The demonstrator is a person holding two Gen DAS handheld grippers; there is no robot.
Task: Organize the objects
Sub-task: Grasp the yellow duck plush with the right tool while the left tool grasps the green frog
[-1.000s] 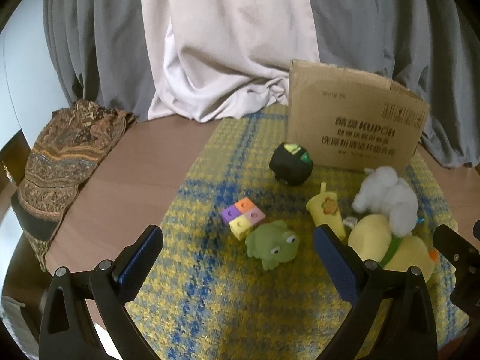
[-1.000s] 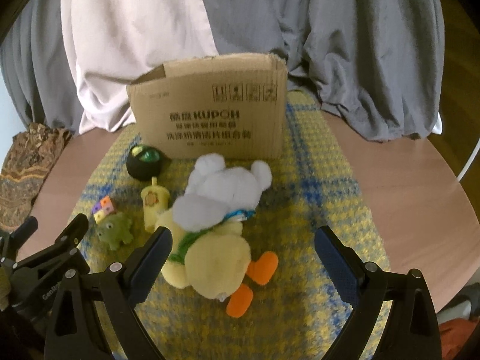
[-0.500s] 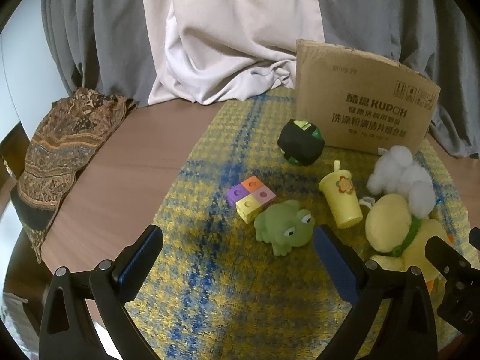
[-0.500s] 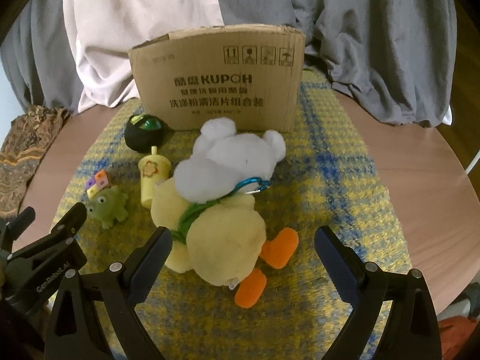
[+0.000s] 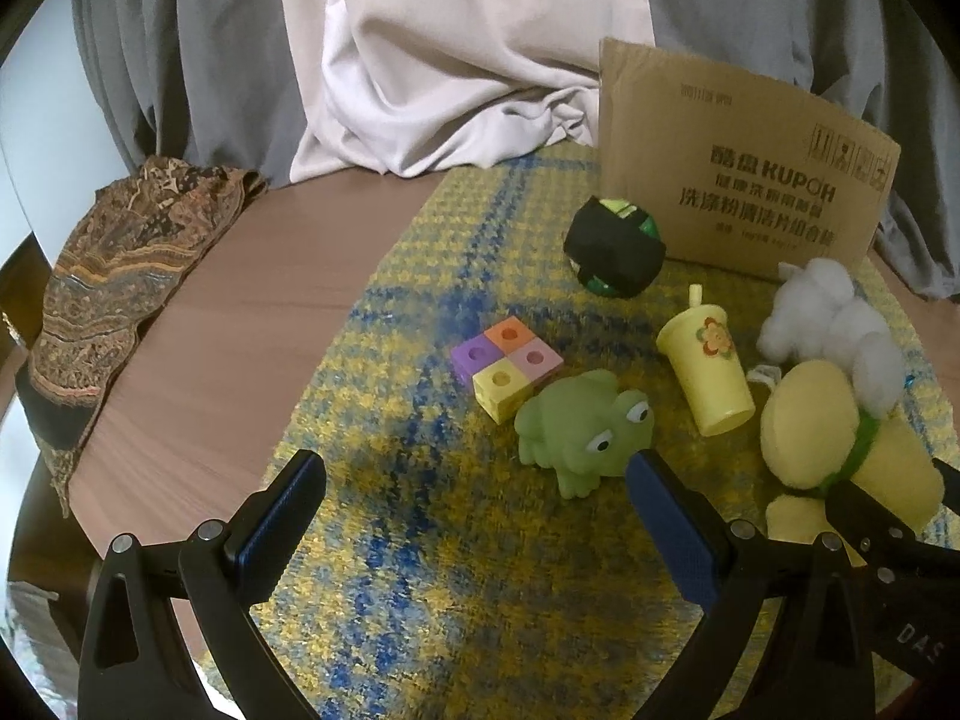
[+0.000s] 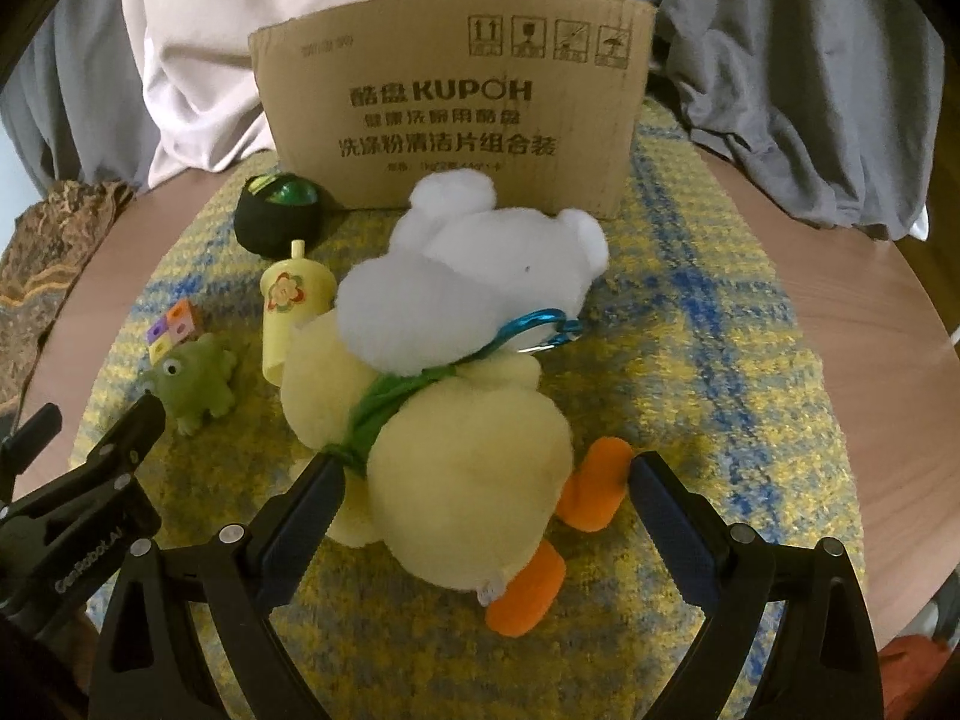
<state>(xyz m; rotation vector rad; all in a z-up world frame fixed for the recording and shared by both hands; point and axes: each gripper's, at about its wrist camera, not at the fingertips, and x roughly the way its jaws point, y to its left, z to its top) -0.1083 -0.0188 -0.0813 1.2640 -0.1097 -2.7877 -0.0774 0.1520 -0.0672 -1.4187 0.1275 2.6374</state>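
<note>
A yellow plush duck (image 6: 462,480) with orange feet lies on the yellow-and-blue checked mat (image 6: 690,360), a white plush toy (image 6: 474,276) resting on it. My right gripper (image 6: 480,516) is open, its fingers either side of the duck's body. A green rubber frog (image 5: 582,426) sits just ahead of my open left gripper (image 5: 474,516), near the right finger's tip. Beside the frog are a block of coloured cubes (image 5: 507,363), a yellow toy cup (image 5: 708,372) and a black-and-green ball (image 5: 615,246). A cardboard box (image 6: 456,96) stands behind them.
The mat covers a round wooden table (image 5: 228,324). A patterned brown cloth (image 5: 114,282) lies at the table's left edge. Grey and white drapes (image 5: 456,48) hang behind the box. A blue carabiner (image 6: 540,330) is clipped by the white plush toy.
Both grippers have moved forward and lower toward the toys. The right gripper's fingers now straddle the duck; the frog now sits close to the left gripper's right finger.
</note>
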